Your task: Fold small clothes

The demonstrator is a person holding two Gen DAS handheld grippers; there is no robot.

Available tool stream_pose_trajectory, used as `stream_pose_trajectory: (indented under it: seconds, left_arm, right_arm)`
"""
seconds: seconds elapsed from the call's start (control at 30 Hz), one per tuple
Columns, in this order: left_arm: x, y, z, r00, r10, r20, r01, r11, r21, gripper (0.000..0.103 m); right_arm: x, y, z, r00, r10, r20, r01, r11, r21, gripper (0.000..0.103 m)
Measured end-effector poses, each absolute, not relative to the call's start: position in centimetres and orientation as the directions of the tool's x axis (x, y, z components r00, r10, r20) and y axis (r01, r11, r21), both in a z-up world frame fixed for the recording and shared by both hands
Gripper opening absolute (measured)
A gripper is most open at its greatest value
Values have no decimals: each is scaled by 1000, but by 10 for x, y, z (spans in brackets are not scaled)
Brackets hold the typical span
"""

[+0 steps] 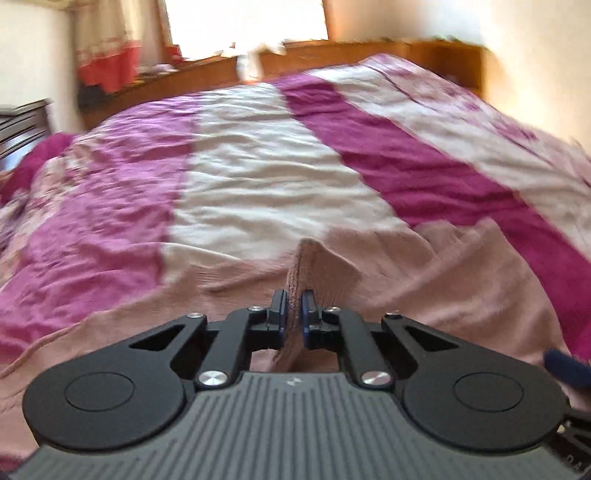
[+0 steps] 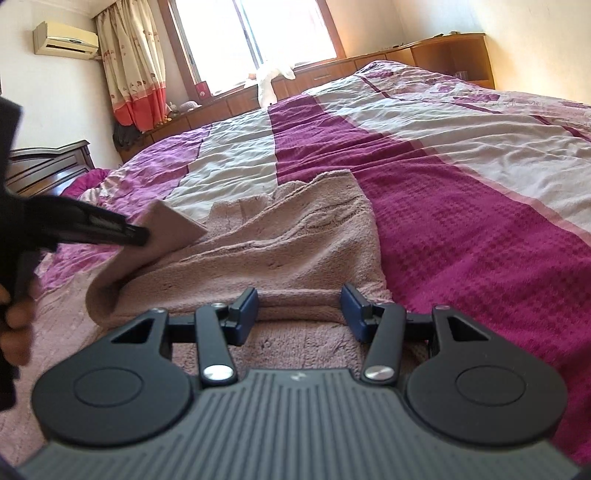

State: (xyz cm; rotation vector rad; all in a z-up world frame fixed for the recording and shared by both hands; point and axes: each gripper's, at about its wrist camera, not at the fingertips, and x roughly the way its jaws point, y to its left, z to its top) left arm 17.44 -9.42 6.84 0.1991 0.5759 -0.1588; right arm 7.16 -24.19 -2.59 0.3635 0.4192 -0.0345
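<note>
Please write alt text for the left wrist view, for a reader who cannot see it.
The left gripper is shut on a raised fold of a pale pink towel lying on a bed. Beyond it spreads a wrinkled bedspread in magenta, pink and white stripes, with a bright window behind.

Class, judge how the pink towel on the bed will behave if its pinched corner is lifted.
Probably floppy: the pink towel sags from the left claw. Likely grippy, judging by its looped pile. It may drag across the bedspread instead of lifting whole.

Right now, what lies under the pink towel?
The pink towel lies on the striped magenta-and-white bedspread, which shows around it. The part beneath the towel is covered and unseen.
</note>
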Motion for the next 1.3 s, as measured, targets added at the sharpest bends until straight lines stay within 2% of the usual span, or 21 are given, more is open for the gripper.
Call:
stream_pose_trajectory:
  seconds: [0.13,0.23,0.37,0.5,0.57,0.67,0.73,0.83,0.9,1.17,1.2,1.23,1.27,1.3]
  left_arm:
    - [167,-47,86,857,1,-515,51,995,87,9]
    - [155,-9,87,852,74,-518,-56,997,50,9]
    - [145,31,66,798,110,-592,-135,991,2,9]
    - [137,60,40,729,82,-679,-176,982,-70,10]
    - [130,65,32,729,79,-680,-182,980,-81,15]
    - [125,70,34,742,82,-666,-178,981,-78,33]
    - [123,74,39,759,81,-647,-181,979,-90,52]
    - [120,82,50,792,75,-606,-194,972,-133,60]
    - [126,87,55,797,65,-600,-197,968,-157,61]
    - [178,85,26,698,-47,-714,-148,967,-208,61]
    - [179,81,25,706,-43,-707,-136,971,-195,54]
    - [179,77,26,713,-42,-700,-115,978,-176,29]
    - [179,74,28,718,-53,-694,-89,982,-168,20]
    - [178,71,30,721,-84,-688,-65,980,-188,15]
  right_arm:
    - [71,-242,-26,915,41,-402,105,936,335,52]
    - [71,-240,-26,915,39,-402,105,938,331,52]
    - [71,-239,-26,915,38,-403,103,941,323,54]
    - [72,-238,-26,914,39,-403,100,942,320,55]
    - [72,-238,-26,915,39,-403,101,942,321,55]
    - [72,-238,-26,914,38,-403,101,942,320,55]
    - [72,-237,-25,914,38,-404,101,943,317,55]
    - [72,-237,-25,914,39,-404,100,943,317,56]
    - [72,-237,-25,914,39,-404,100,943,317,56]
    - [74,-232,-22,903,21,-430,110,954,278,56]
    - [74,-231,-21,901,19,-434,111,956,272,56]
    - [74,-231,-20,899,18,-437,111,957,269,56]
    - [75,-231,-19,898,19,-441,111,957,268,56]
    - [75,-232,-19,896,21,-443,111,956,270,56]
